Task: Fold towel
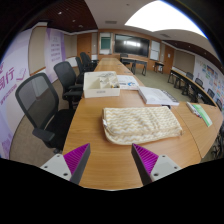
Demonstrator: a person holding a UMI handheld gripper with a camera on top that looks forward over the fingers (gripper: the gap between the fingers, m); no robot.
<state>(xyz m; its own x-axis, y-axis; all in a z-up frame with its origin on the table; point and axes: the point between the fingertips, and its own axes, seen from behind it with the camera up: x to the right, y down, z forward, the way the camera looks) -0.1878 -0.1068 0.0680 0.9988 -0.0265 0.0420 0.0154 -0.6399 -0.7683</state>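
Note:
A cream, patterned towel (139,123) lies bunched and partly folded on the wooden table (110,160), ahead of my fingers. My gripper (112,163) is open and empty, held above the table's near part. Its purple pads (150,160) stand wide apart, and the towel lies beyond them, not between them.
A white box (101,84) and a stack of papers (158,96) sit farther along the table. A green item (201,113) lies on the right table. Black office chairs (43,105) line the left side. A screen (130,45) hangs on the far wall.

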